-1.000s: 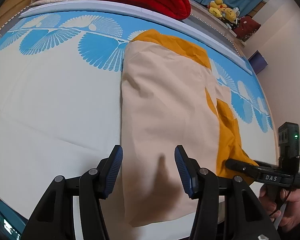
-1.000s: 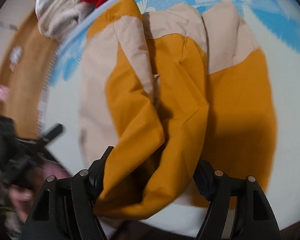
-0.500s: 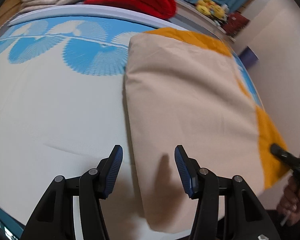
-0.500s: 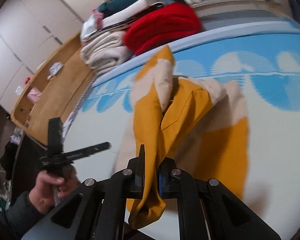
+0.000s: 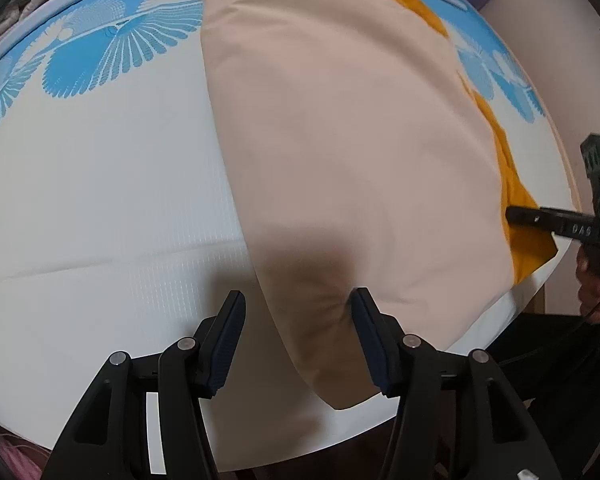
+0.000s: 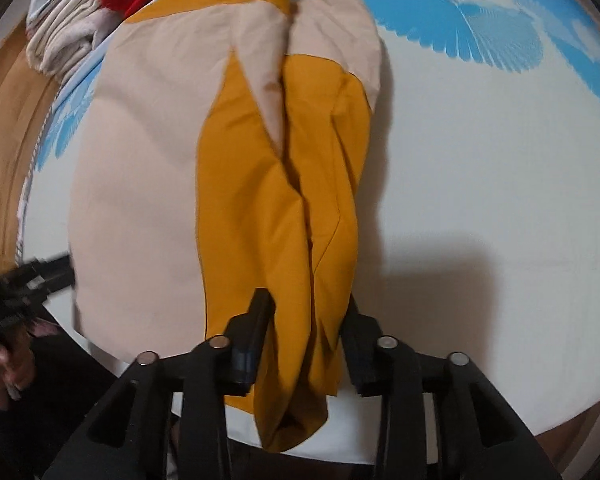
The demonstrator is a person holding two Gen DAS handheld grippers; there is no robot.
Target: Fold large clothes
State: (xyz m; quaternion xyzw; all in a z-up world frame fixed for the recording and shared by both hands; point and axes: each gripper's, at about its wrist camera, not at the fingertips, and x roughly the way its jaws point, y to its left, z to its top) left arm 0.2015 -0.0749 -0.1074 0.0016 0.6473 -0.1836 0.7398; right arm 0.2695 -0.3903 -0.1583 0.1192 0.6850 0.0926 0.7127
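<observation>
Beige-mustard garment (image 5: 340, 140) on bed (image 5: 100, 200) — left gripper (image 5: 296, 340) jaws apart, right gripper (image 6: 304, 332) jaws just opening around mustard fold.

Left tool (image 5: 296, 334) points steeply down, jaws parted, nothing gripped. Right tool (image 6: 306, 330) also steeply down, jaws just been opening, cloth bunched between them. A hand (image 5: 598, 280) grips its handle.

Black grippers (image 5: 296, 336), blue pads (image 5: 230, 340)
</observation>
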